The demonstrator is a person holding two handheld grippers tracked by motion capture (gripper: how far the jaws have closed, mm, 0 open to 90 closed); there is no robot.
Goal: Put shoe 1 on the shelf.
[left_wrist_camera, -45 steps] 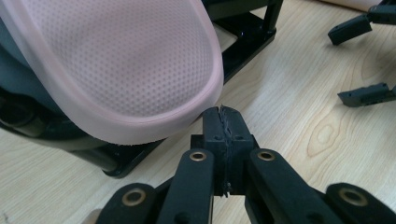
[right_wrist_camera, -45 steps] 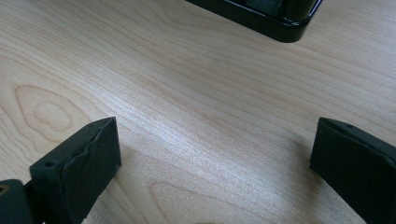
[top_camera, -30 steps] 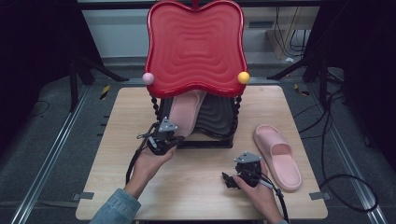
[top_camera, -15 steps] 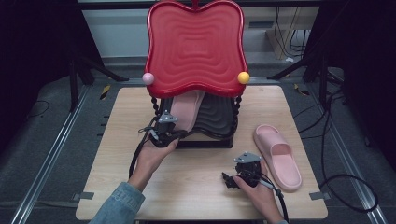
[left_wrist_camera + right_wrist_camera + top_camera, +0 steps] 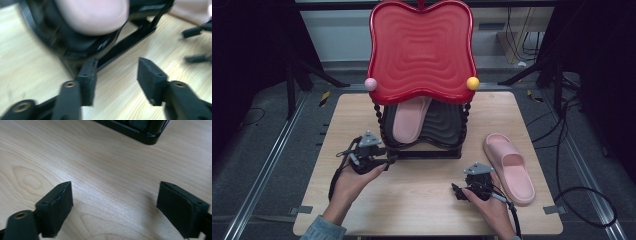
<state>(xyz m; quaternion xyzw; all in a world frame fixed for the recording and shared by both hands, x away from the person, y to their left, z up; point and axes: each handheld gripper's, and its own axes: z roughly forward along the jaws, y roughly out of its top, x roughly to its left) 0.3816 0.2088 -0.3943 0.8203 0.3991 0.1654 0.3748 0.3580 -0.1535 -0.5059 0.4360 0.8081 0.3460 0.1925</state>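
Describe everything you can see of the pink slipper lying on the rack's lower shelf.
The pink slipper is a soft-looking, foam-like slide, pale pink and smooth. It lies flat on the left half of the black ribbed lower shelf, lengthwise, its near rounded end toward the person and its far end hidden under the red tray above. In the left gripper view its rounded end slightly overhangs the shelf edge. Nothing grips it; the left gripper sits apart, jaws open and empty.

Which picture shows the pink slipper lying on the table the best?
The high view: the whole pink slipper on the table shows there, right of the black rack, beside the right gripper. The left gripper view catches a blurred pink corner of it, the right gripper view bare wood.
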